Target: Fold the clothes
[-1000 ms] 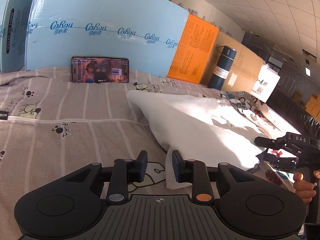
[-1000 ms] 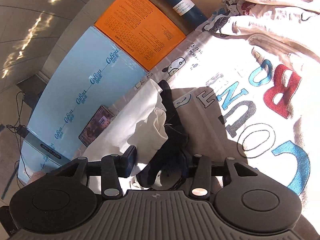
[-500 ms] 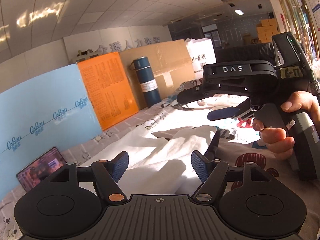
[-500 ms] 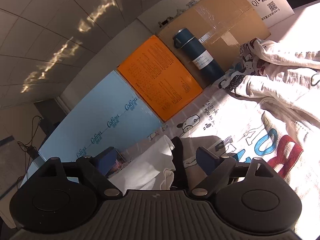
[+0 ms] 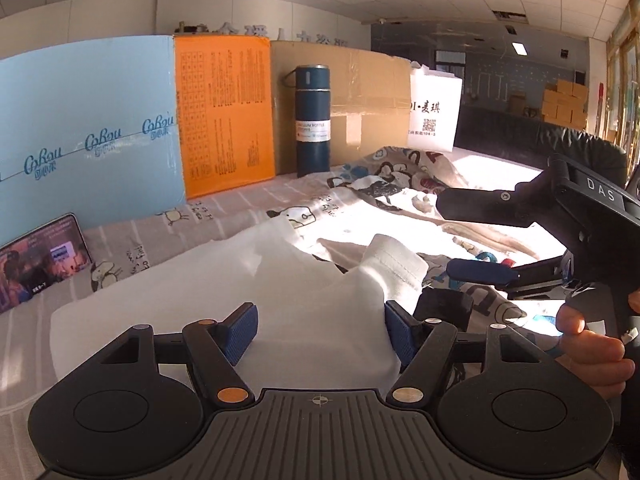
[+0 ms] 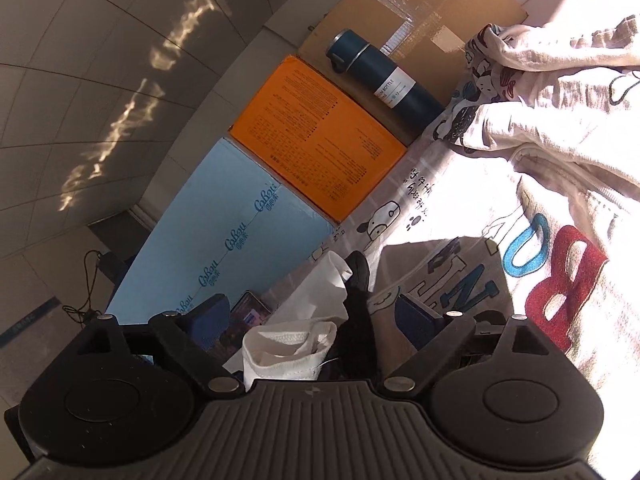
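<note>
A folded white garment (image 5: 248, 288) lies on the patterned bed sheet (image 5: 168, 232). Its sleeve cuff (image 5: 396, 264) sticks up at the right. My left gripper (image 5: 320, 326) is open, its blue pads on either side of the garment's near edge. My right gripper (image 5: 472, 240) shows at the right, open, hand-held, just right of the cuff. In the right wrist view the right gripper (image 6: 312, 320) is open above the white cuff (image 6: 288, 352). A beige printed sweatshirt (image 6: 560, 264) with coloured letters lies to the right.
A blue box (image 5: 80, 148), an orange box (image 5: 224, 116), a dark blue bottle (image 5: 312, 120), a cardboard box (image 5: 360, 100) and a white bag (image 5: 434, 108) stand along the back. A phone (image 5: 40, 260) leans on the blue box.
Both grippers opened from near-closed. The left view swung right and leveled toward the bottle. The white garment now lies between the left pads. The right gripper lifted off the cloth.
</note>
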Tool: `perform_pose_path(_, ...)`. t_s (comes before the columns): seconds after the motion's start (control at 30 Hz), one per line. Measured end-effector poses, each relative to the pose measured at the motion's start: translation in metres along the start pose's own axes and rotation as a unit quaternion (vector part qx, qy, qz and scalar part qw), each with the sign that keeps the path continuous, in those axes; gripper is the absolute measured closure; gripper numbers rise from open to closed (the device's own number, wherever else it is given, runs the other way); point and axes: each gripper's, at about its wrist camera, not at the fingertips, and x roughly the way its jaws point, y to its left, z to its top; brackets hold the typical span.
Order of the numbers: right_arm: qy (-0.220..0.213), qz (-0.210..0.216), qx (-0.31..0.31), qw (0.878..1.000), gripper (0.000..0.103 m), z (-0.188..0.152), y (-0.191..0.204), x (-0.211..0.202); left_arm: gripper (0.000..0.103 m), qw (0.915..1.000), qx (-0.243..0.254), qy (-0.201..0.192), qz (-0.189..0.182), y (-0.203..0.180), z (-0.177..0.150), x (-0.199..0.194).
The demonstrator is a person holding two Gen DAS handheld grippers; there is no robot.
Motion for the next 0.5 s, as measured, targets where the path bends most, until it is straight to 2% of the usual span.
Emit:
perform_pose_path(0.03, 0.002, 0.000, 0.001, 1.000, 0.013, 0.000, 0.000, 0.001, 0.036, 1.0000, 0.001, 0.001, 0.005, -0.001, 0.000, 0.001)
perform_pose_path(0.17, 0.007, -0.002, 0.003, 1.000, 0.013, 0.000, -0.001, 0.003, 0.036, 0.9984, 0.050, 0.005, -0.026, -0.028, 0.000, 0.007)
perform_pose_path(0.27, 0.007, -0.008, 0.000, 1.000, 0.013, -0.001, 0.000, 0.004, 0.036, 0.9967, 0.074, 0.008, -0.033, -0.047, 0.002, 0.017)
perform_pose_path(0.3, 0.006, -0.010, -0.001, 1.000, 0.013, -0.001, 0.000, 0.004, 0.048, 0.9963, 0.078, 0.011, -0.035, -0.049, 0.002, 0.020)
perform_pose_path(0.33, 0.005, -0.012, -0.001, 1.000, 0.013, -0.002, 0.000, 0.004, 0.071, 0.9960, 0.081, 0.013, -0.037, -0.051, 0.002, 0.022)
perform_pose_path(0.4, 0.002, -0.014, 0.001, 1.000, 0.013, -0.001, 0.000, 0.003, 0.093, 0.9970, 0.065, 0.006, -0.042, -0.045, 0.003, 0.018)
perform_pose_path(0.5, 0.006, -0.016, 0.007, 1.000, 0.013, 0.001, -0.001, 0.004, 0.094, 0.9984, 0.030, -0.016, -0.046, -0.029, 0.006, 0.003)
